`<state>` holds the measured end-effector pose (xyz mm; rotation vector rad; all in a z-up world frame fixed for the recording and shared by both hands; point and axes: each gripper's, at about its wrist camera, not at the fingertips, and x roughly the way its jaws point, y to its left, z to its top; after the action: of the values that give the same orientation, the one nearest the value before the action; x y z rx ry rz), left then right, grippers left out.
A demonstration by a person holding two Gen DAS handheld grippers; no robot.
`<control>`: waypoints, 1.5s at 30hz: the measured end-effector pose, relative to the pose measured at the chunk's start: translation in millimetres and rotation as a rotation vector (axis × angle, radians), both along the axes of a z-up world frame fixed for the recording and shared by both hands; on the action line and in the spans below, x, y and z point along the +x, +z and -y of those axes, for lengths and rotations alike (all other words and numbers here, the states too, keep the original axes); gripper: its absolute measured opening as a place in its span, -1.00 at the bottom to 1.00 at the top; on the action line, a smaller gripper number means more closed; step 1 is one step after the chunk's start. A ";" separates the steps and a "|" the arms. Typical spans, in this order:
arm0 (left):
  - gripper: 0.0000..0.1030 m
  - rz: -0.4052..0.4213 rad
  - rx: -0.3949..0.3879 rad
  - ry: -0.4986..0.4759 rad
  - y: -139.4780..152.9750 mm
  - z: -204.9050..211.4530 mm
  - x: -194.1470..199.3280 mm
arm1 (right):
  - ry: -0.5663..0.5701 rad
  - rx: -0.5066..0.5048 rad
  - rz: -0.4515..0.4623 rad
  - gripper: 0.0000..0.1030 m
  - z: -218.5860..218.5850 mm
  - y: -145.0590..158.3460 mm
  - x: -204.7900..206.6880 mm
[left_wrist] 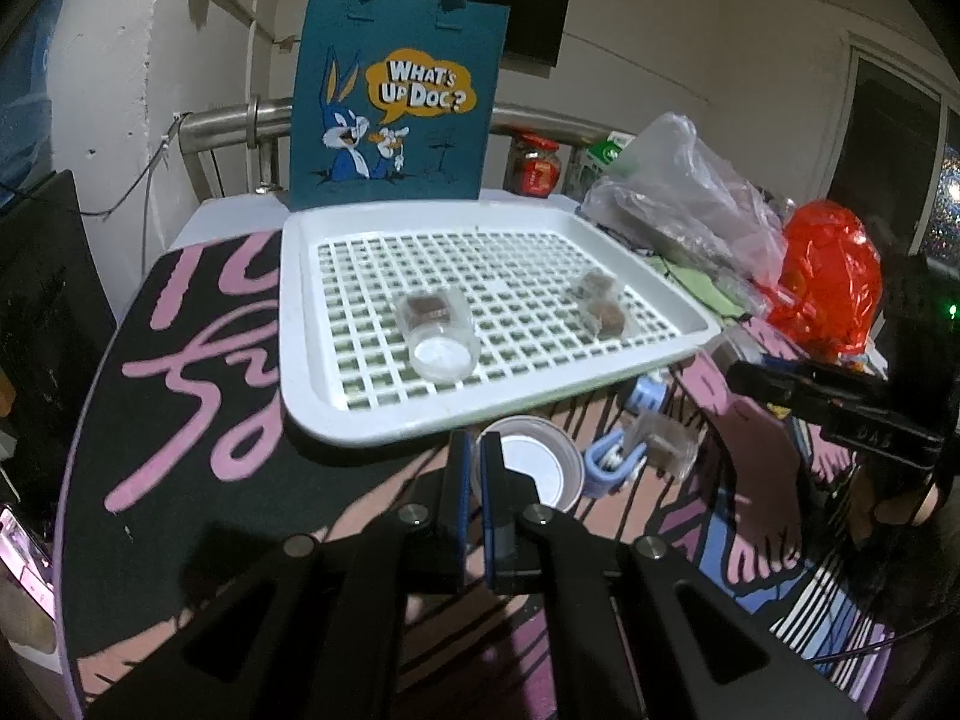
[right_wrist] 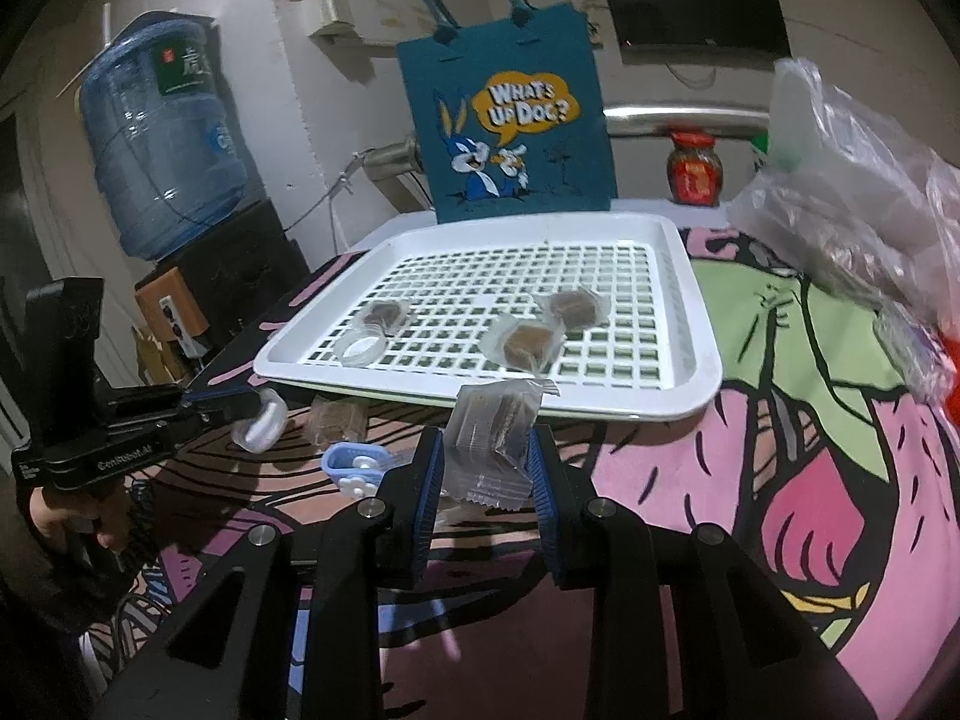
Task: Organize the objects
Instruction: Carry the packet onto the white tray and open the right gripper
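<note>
A white slotted tray (left_wrist: pixel 300 324) (right_wrist: pixel 690 324) lies on the patterned table. It holds a clear cup lying on its side (left_wrist: pixel 438 330) (right_wrist: pixel 369 330) and two wrapped brown snacks (left_wrist: pixel 603 309) (right_wrist: pixel 528 345). My left gripper (left_wrist: pixel 474 450) is shut on the rim of a clear plastic cup (left_wrist: pixel 540 468) (right_wrist: pixel 261 426) just before the tray's near edge. My right gripper (right_wrist: pixel 486 450) is shut on a clear wrapped snack packet (right_wrist: pixel 492 438), held close to the tray's front edge.
A blue clip-like object (left_wrist: pixel 612 462) (right_wrist: pixel 354 468) and another wrapped brown snack (right_wrist: pixel 336 420) lie on the table by the tray. A teal Bugs Bunny bag (left_wrist: pixel 396 102) stands behind it. Plastic bags (left_wrist: pixel 690 198) and a red bag (left_wrist: pixel 828 288) crowd the right.
</note>
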<state>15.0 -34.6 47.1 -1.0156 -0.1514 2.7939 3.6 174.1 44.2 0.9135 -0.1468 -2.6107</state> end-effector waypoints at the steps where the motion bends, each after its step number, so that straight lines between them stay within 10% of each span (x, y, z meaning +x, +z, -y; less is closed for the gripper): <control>1: -0.93 -0.006 -0.001 -0.001 4.8 1.1 -0.9 | 0.002 -0.006 -0.003 -0.47 -1.3 3.4 -0.2; 16: -0.93 -0.081 -0.064 0.007 63.3 14.6 -66.4 | 0.020 -0.018 -0.078 -0.47 -11.1 77.7 -66.0; 40: -0.91 0.189 -0.040 0.109 -14.1 30.3 -177.9 | -0.023 0.088 0.284 -0.47 17.1 -5.5 -208.3; 45: -0.08 0.205 0.000 0.112 -12.8 33.4 -176.5 | -0.055 0.053 0.327 -0.29 11.5 -6.2 -212.7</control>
<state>-161.5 -68.0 34.3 -1.3321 -0.2408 2.7805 -209.1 162.7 38.0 1.3691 -0.1904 -2.5046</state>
